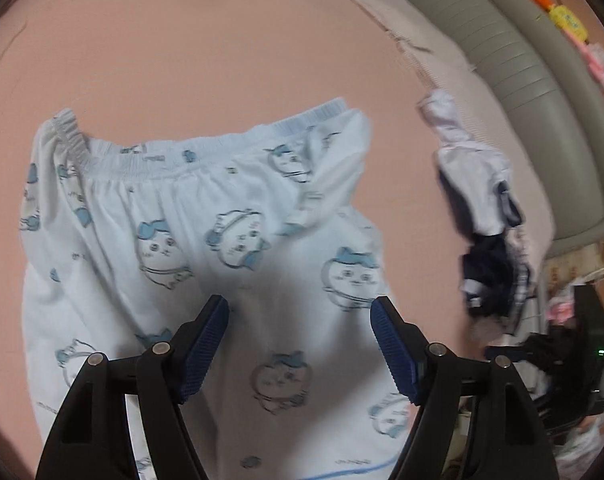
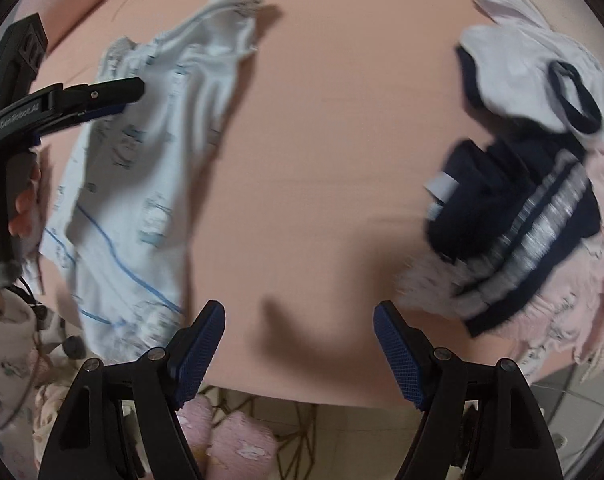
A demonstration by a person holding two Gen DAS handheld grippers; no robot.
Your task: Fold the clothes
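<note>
Left wrist view: left tool point(image 1: 299, 312) spread wide, gripping nothing, poised over white pyjama trousers point(image 1: 205, 264) printed with blue cartoon faces, laid out on a pink bed sheet point(image 1: 181, 40) with the elastic waistband point(image 1: 113, 156) at the far end. To the right, near the bed's edge, a heap of white and navy clothes point(image 1: 482, 216).

Right wrist view: right tool point(image 2: 299, 312) likewise wide apart and empty, above bare pink sheet between the trousers point(image 2: 141, 184) on the left and the clothes heap point(image 2: 526, 184) on the right. Over the trousers, the left tool point(image 2: 113, 96) seen side-on, gap hidden at this angle.
</note>
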